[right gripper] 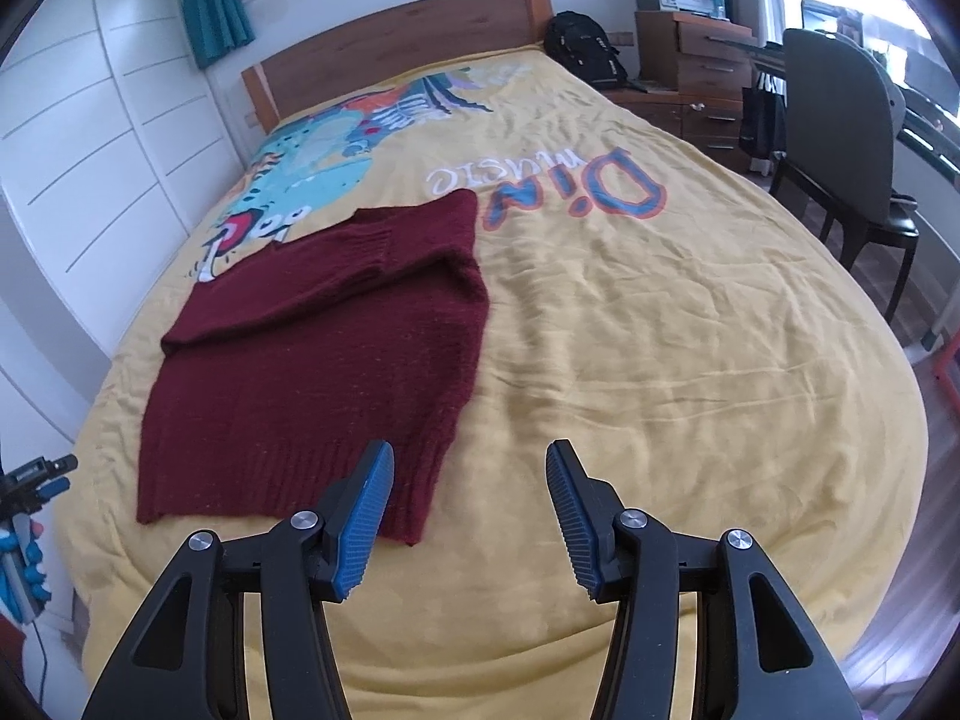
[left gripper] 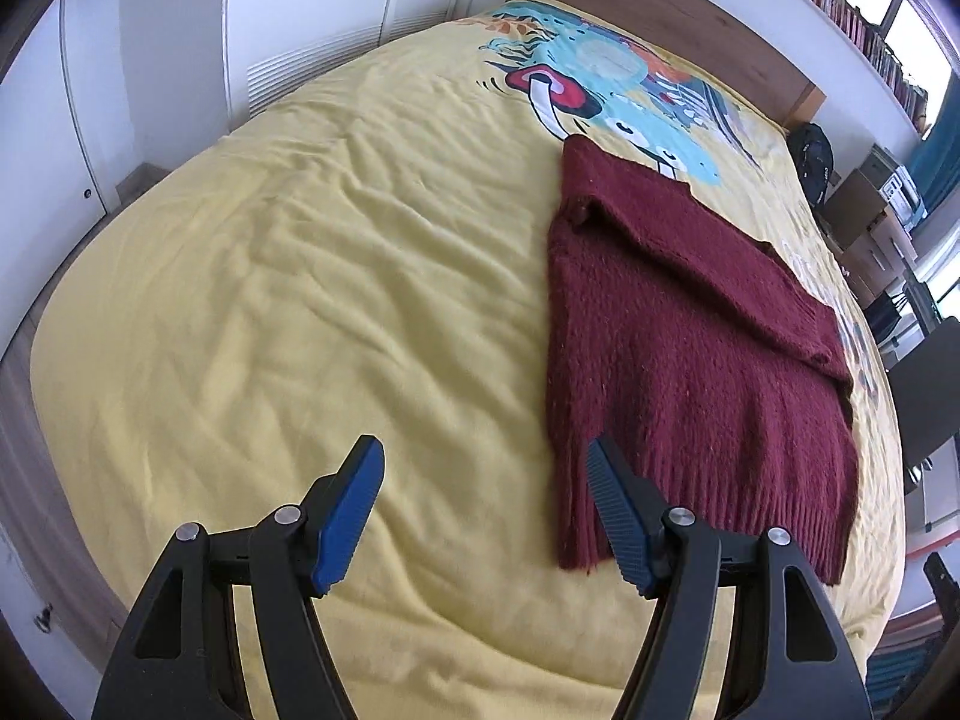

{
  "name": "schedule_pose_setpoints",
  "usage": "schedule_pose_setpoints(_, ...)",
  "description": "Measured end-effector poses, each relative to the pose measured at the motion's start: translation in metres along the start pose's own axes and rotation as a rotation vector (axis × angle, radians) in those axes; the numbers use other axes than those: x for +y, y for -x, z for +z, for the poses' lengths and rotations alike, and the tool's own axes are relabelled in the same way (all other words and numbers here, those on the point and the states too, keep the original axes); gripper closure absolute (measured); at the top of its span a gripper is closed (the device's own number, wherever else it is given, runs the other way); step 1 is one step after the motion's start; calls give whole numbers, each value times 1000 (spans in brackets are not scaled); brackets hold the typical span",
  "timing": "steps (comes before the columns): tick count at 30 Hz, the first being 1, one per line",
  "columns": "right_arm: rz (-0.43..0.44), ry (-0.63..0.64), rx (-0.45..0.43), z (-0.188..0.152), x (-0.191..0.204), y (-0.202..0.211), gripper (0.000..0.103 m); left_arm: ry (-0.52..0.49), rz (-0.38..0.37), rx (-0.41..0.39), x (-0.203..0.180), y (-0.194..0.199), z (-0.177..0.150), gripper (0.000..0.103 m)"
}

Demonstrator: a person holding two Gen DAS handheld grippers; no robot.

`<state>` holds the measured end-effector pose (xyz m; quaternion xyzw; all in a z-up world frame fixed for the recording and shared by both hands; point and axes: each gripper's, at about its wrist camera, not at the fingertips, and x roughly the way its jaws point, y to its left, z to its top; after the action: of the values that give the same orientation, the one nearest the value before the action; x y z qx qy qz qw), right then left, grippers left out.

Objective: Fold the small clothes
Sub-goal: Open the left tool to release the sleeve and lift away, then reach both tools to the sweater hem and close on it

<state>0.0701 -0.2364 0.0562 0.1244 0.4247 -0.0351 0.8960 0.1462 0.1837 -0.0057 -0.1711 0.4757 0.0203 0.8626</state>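
A dark red knit sweater (left gripper: 690,336) lies flat on the yellow bedspread (left gripper: 300,300), its sleeves folded across the body and its ribbed hem toward me. My left gripper (left gripper: 486,444) hovers open over the bedspread by the hem's left corner, with nothing between its blue pads. Its right finger (left gripper: 618,510) overlaps that corner in the picture. In the right wrist view the sweater (right gripper: 324,360) sits to the left. My right gripper (right gripper: 471,447) is open and empty by the hem's right corner, and its left finger (right gripper: 360,522) overlaps the ribbing.
The bedspread (right gripper: 660,360) carries a cartoon print and lettering near the wooden headboard (right gripper: 408,42). White wardrobe doors (left gripper: 300,18) stand on one side. On the other side are a black backpack (right gripper: 585,54), a drawer unit (right gripper: 708,72) and a chair (right gripper: 852,138).
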Motion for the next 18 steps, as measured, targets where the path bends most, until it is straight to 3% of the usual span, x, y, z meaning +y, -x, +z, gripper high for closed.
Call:
schedule_pose_setpoints(8,29,-27,-3,-6,1,5,48,23,-14,-18,4,17,-8,39)
schedule_pose_setpoints(18,49,-41,33,-8,2,-14,44,12,-38,8,-2,5,-13,39)
